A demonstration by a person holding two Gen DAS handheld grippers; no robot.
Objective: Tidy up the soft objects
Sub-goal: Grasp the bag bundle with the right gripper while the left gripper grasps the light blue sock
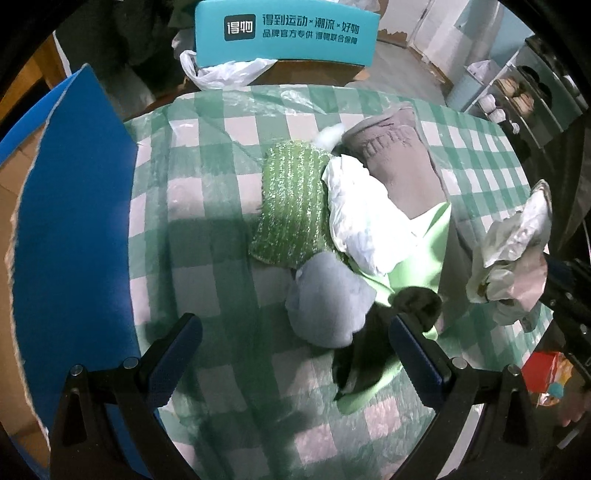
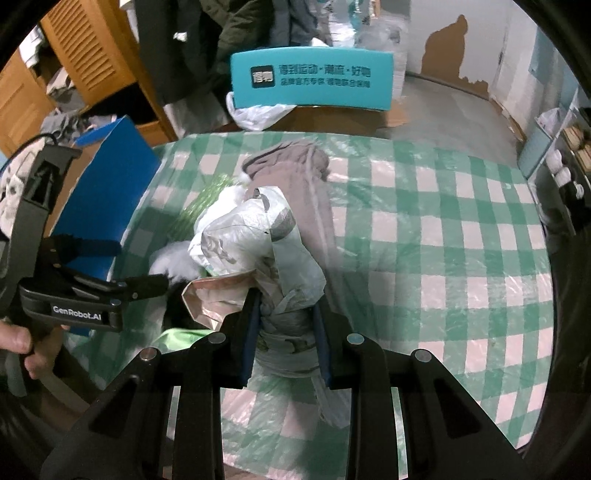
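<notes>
My right gripper [image 2: 286, 314] is shut on a crumpled white and pink plastic bag [image 2: 255, 240] and holds it above the table. The same bag [image 1: 513, 251] shows at the right edge of the left wrist view. My left gripper [image 1: 295, 332] hangs open over a pile of soft things, its fingers on either side of a pale grey-blue bundle [image 1: 325, 306]. In the pile lie a green knitted cloth [image 1: 291, 206], a crumpled white sheet [image 1: 362, 218], a grey-brown towel [image 1: 399, 166], a light green cloth [image 1: 424, 251] and a dark piece [image 1: 365, 354].
The green-and-white checked tablecloth [image 2: 443, 240] covers the table. A blue box flap [image 1: 74, 221] stands at its left edge. A teal box [image 1: 288, 33] and a white plastic bag [image 1: 225, 72] sit behind. A red packet [image 1: 543, 373] lies low on the right; a shoe shelf [image 1: 517, 96] is beyond.
</notes>
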